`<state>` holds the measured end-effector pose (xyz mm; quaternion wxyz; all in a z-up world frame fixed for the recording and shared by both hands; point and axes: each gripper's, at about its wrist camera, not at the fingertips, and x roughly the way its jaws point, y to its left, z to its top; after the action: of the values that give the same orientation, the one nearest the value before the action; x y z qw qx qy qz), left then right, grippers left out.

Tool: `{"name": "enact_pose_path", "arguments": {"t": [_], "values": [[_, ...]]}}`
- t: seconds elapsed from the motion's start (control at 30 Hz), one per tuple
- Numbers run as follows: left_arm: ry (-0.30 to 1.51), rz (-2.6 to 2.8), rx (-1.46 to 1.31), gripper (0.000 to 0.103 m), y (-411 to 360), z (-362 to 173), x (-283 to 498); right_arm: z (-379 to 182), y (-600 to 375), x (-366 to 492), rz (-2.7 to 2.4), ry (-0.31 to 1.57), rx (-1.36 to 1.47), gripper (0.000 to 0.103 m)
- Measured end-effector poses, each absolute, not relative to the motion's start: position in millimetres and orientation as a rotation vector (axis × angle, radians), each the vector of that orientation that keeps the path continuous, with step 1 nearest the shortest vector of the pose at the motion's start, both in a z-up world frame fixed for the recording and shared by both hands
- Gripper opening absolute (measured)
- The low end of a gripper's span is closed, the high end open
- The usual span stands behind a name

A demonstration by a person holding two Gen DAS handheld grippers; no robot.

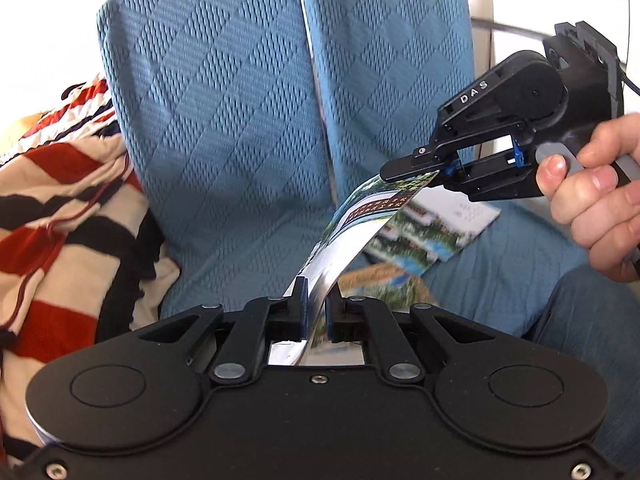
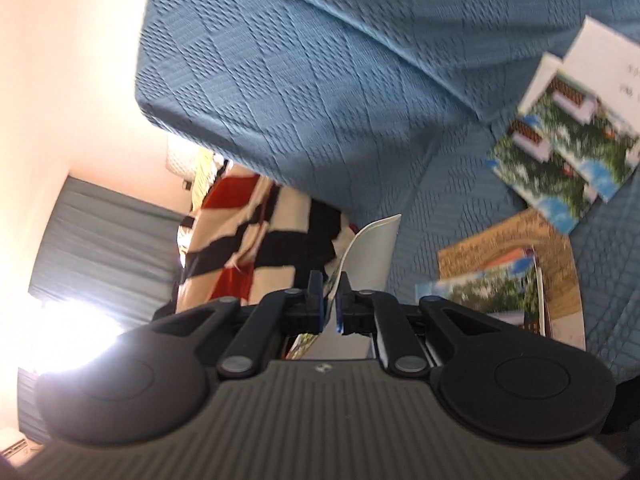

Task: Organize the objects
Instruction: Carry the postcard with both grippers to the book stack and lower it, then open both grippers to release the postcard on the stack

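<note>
A glossy picture postcard stretches, bent, from the jaws of my left gripper up to my right gripper at the right, held by a person's hand. Both grippers are shut on it, one at each end. In the right wrist view the card's white back curls up past the right gripper; the left gripper is out of that view. More postcards lie on the blue sofa seat. In the right wrist view these are a fanned group and a stack on a brown card.
Two blue quilted back cushions stand behind the seat. A red, black and cream striped blanket is heaped at the left end of the sofa. The person's jeans-clad leg is at the lower right.
</note>
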<state>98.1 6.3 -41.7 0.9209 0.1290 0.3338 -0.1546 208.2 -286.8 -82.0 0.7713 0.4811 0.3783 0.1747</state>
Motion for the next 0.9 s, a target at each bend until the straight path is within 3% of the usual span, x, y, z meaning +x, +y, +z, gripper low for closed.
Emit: {"name": "enact_pose_path", "arguments": {"t": [0.27, 0.7, 0.73, 0.83, 0.9], "values": [[0.753, -0.337, 0.336, 0.007, -7.0, -93.3, 88.3, -139.6, -287.4, 200.2, 0.338, 0.887, 1.042, 0.011], [0.831, -0.392, 0.429, 0.013, -39.6, -131.7, 82.5, -182.9, -307.5, 201.9, 0.254, 0.995, 1.015, 0.015], [0.838, -0.394, 0.422, 0.014, -39.6, -131.9, 82.3, -183.7, -309.0, 201.3, 0.243, 1.002, 1.012, 0.018], [0.857, -0.406, 0.402, 0.02, -35.9, -128.4, 82.8, -182.7, -314.3, 197.9, 0.198, 1.004, 1.006, 0.051], [0.876, -0.409, 0.369, 0.025, -30.8, -124.8, 80.8, -178.9, -316.9, 194.3, 0.18, 0.988, 0.993, 0.053]]}}
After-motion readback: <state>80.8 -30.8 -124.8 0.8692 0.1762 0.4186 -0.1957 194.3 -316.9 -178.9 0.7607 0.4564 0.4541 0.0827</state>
